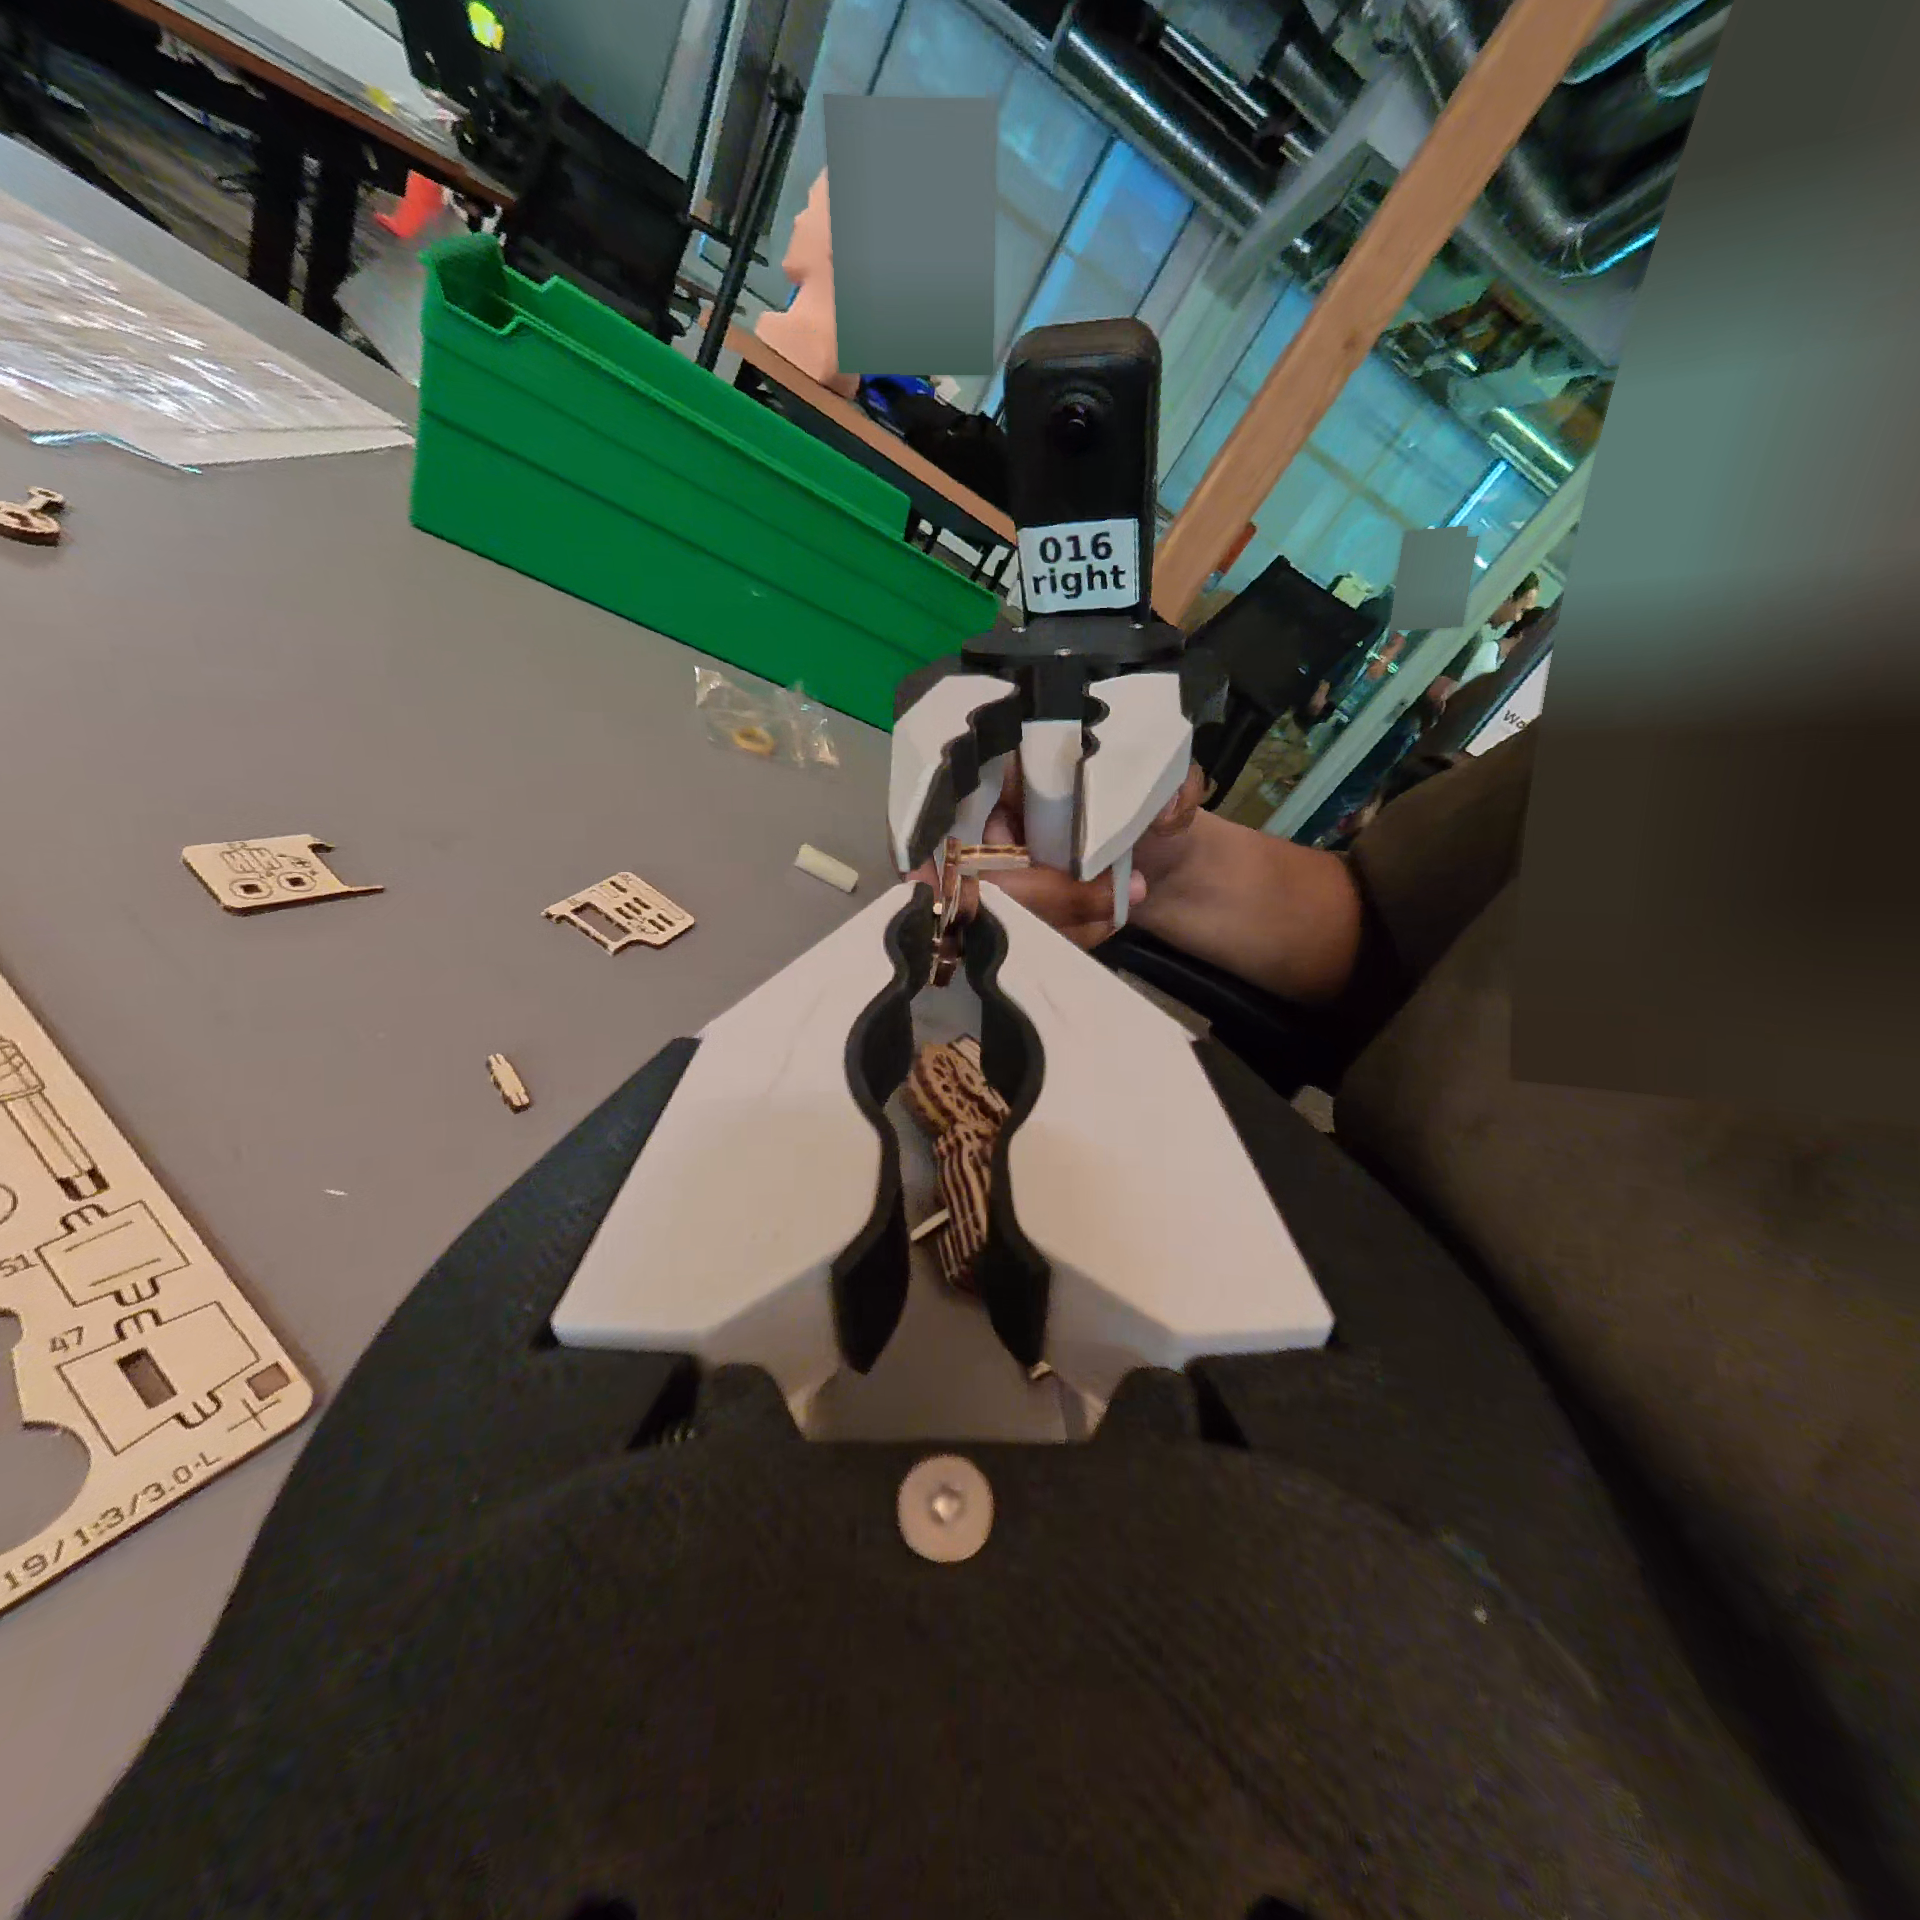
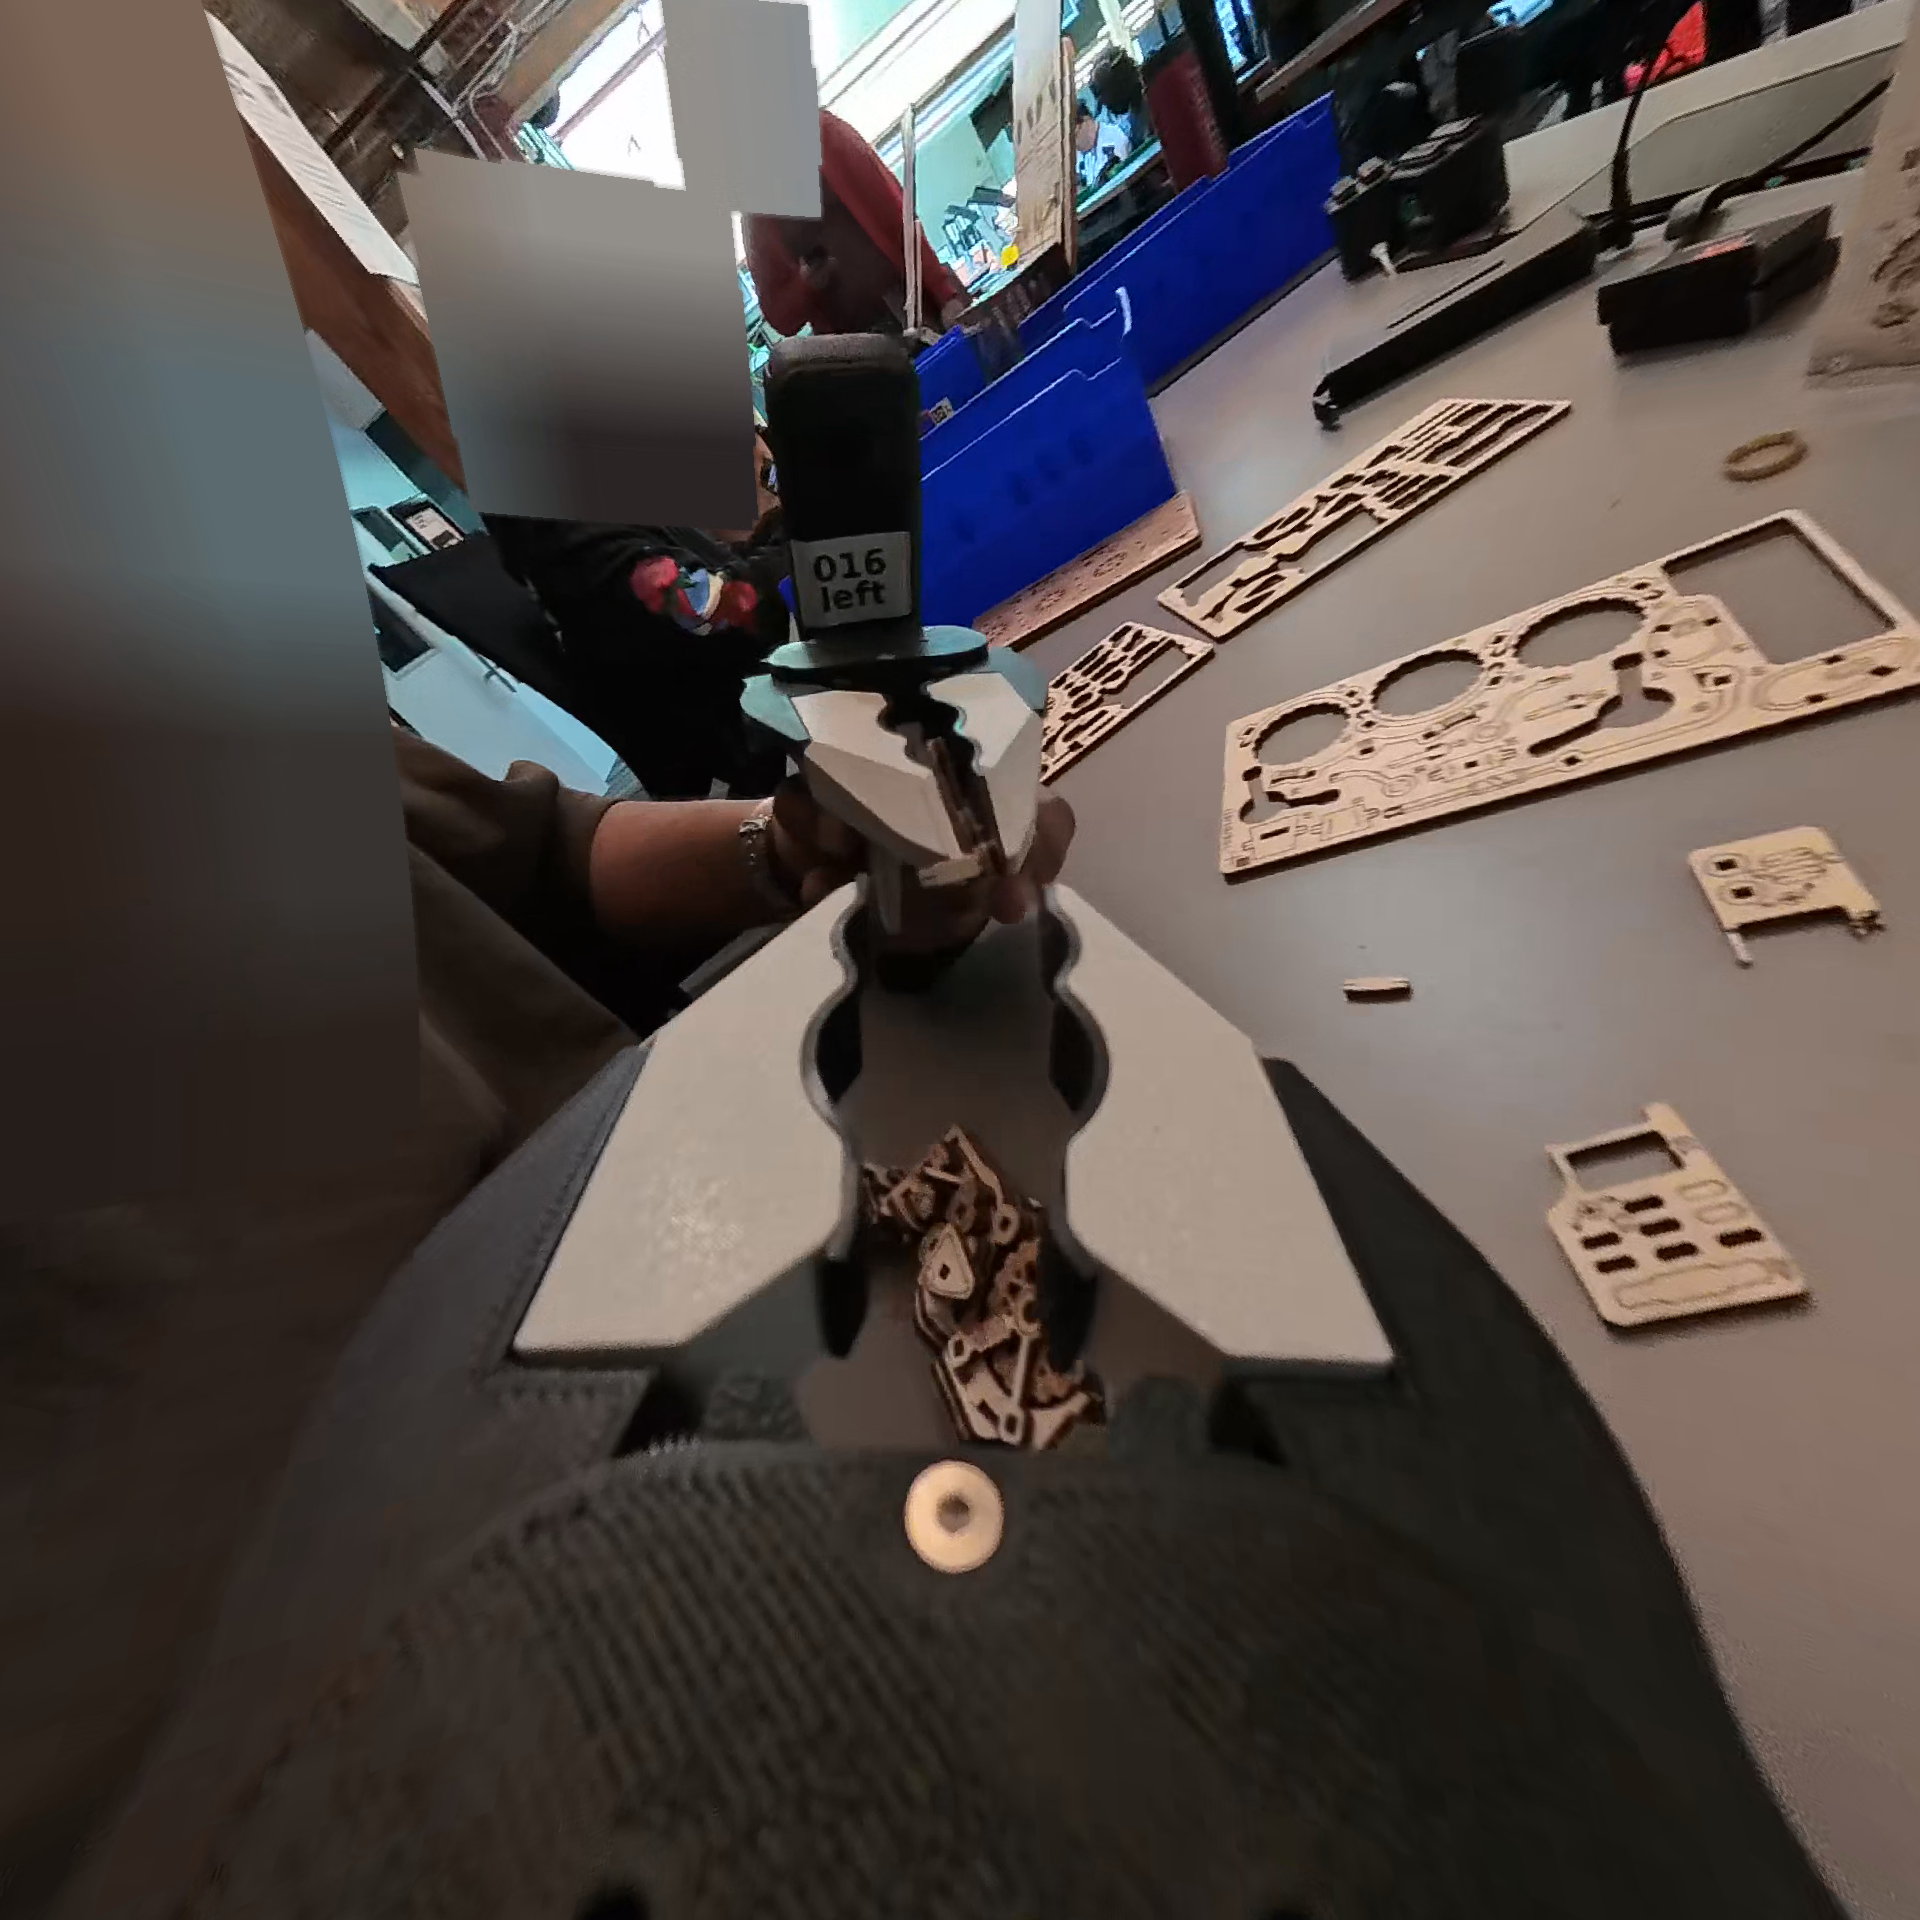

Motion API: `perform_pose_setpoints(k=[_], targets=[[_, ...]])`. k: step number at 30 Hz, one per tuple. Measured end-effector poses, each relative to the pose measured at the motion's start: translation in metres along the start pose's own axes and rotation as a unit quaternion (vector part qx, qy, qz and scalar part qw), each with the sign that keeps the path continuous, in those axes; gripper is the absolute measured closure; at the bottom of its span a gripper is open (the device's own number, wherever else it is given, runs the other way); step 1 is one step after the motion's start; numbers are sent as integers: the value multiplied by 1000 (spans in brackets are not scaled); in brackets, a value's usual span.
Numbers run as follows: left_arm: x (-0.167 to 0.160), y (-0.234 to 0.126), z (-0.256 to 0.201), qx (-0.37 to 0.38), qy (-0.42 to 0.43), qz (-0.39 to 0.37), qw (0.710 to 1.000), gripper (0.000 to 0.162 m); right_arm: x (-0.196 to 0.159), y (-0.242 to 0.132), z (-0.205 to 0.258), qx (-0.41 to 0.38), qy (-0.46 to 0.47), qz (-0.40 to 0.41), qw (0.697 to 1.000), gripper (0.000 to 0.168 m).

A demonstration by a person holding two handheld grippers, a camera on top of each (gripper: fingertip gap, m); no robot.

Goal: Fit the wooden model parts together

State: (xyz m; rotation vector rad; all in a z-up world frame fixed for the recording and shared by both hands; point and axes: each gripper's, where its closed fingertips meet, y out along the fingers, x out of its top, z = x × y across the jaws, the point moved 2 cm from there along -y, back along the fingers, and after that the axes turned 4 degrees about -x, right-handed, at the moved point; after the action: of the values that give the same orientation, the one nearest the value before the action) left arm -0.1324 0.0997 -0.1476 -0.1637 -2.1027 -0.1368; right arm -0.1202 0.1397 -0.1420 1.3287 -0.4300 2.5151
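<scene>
My left gripper (image 1: 940,914) is shut on a thin flat wooden part (image 1: 945,951), held edge-on at its tips. In the right wrist view the left gripper (image 2: 966,847) holds this part (image 2: 971,810) with a short wooden bar (image 2: 951,871) at its end. My right gripper (image 2: 956,914) faces it tip to tip, its jaws apart on either side of that bar. It also shows in the left wrist view (image 1: 997,868), with the bar (image 1: 987,857) between its fingertips. A cluster of dark-edged wooden parts (image 2: 987,1299) shows lower down between the fingers.
The grey table (image 1: 468,727) holds a green bin (image 1: 644,457), a cut-out wooden sheet (image 1: 104,1351), loose wooden parts (image 1: 270,878) (image 1: 623,914) and a plastic bag (image 1: 769,717). The right wrist view shows blue bins (image 2: 1039,468), wooden sheets (image 2: 1558,707) and loose parts (image 2: 1673,1236).
</scene>
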Motion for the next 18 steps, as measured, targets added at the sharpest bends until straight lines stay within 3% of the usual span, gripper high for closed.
perform_pose_setpoints(k=[18], targets=[[-4, 4, -11, -36, -5, 12, 999, 161, -1, -1, 9, 24, -9, 4, 1000, 150]])
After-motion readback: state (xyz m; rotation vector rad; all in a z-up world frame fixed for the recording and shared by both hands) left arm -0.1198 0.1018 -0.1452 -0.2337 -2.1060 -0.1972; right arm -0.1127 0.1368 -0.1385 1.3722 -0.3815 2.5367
